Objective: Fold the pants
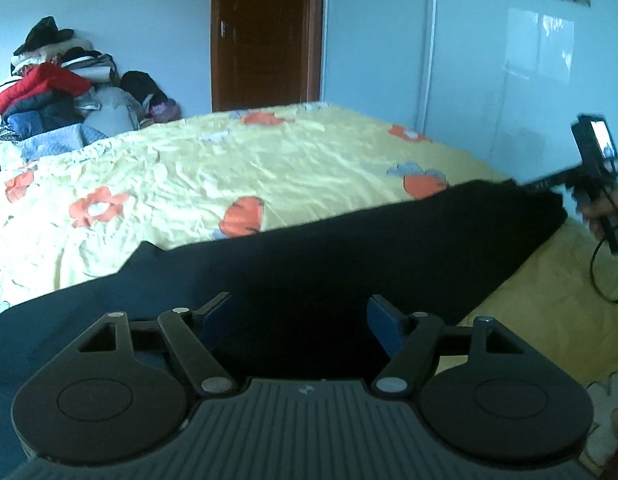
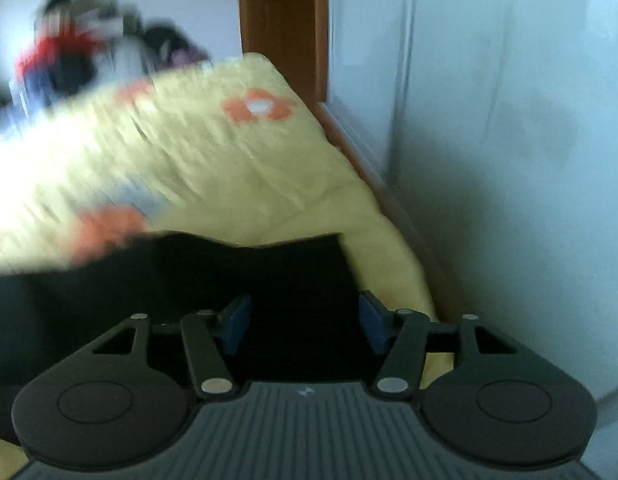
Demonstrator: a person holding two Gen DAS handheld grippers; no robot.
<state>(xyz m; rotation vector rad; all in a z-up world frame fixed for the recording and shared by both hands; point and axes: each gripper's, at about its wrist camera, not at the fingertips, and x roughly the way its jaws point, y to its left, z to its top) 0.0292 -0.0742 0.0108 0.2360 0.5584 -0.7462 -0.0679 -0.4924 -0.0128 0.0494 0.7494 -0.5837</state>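
The pants (image 1: 309, 248) lie flat along the near edge of the bed (image 1: 189, 168), a long dark band running from the left of the left wrist view to an end at the right, on a yellow flowered cover.

Far left, a pile of clothes (image 1: 53, 80) sits at the bed's far side, well apart from the pants; it poses no trouble unless the fold is thrown that way.

The left gripper (image 1: 299, 316) hovers low over the pants with its fingers (image 1: 383, 320) spread and nothing pinched between them. From here, a close taken too shallow could catch only the top layer, so the lower one drags and the fold comes out crooked. A close taken too deep could pinch the cover along with the cloth and pull it up.

To the right, the right gripper (image 2: 305, 324) also stands with fingers spread, nothing held, above the pants' right end (image 2: 293, 264). Its view is smeared with motion, so a grab made on the move may well miss the hem or land off the corner. That end lies near the bed's right edge, with the wall (image 2: 509, 160) just beyond; a pull outward could slide the cloth off the mattress.

If the two sides grip at uneven points, the legs will not stack squarely. A cable (image 1: 601, 272) dangles from the right gripper and might snag the cloth.
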